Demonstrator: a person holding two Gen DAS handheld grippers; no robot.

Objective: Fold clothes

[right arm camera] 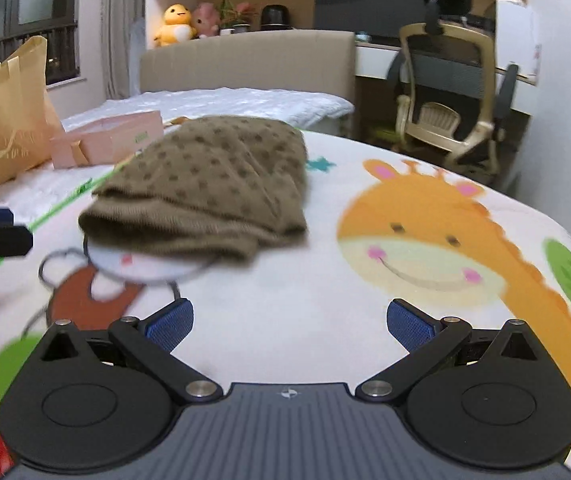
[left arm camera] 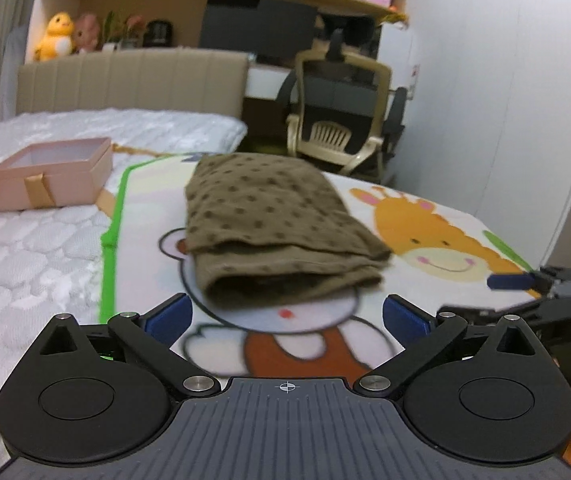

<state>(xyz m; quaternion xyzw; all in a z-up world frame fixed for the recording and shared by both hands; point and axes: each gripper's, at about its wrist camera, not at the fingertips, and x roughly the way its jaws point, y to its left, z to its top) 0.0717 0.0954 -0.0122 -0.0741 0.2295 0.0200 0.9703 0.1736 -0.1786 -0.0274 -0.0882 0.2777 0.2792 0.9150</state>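
Just ahead of the left tongs (left arm camera: 287,316), a brown dotted garment (left arm camera: 273,224) lies folded on a cartoon-print blanket (left arm camera: 445,240) spread over a bed, its open layered edge nearest the blue pads. Both tools are empty: the left tongs stand spread wide with nothing between them, and the right tongs (right arm camera: 289,322), off to the garment's right over bare blanket, gape likewise. The bundle's long axis runs away from the left tongs toward the headboard (left arm camera: 133,80); from the right tongs it slants up and to the right. A pink box (left arm camera: 51,178) sits beyond and to the left. The fold looks largely made; a tidy finish would likely mean taking the near edge at both corners together, lifting low and laying it flat so the layers do not slide apart.
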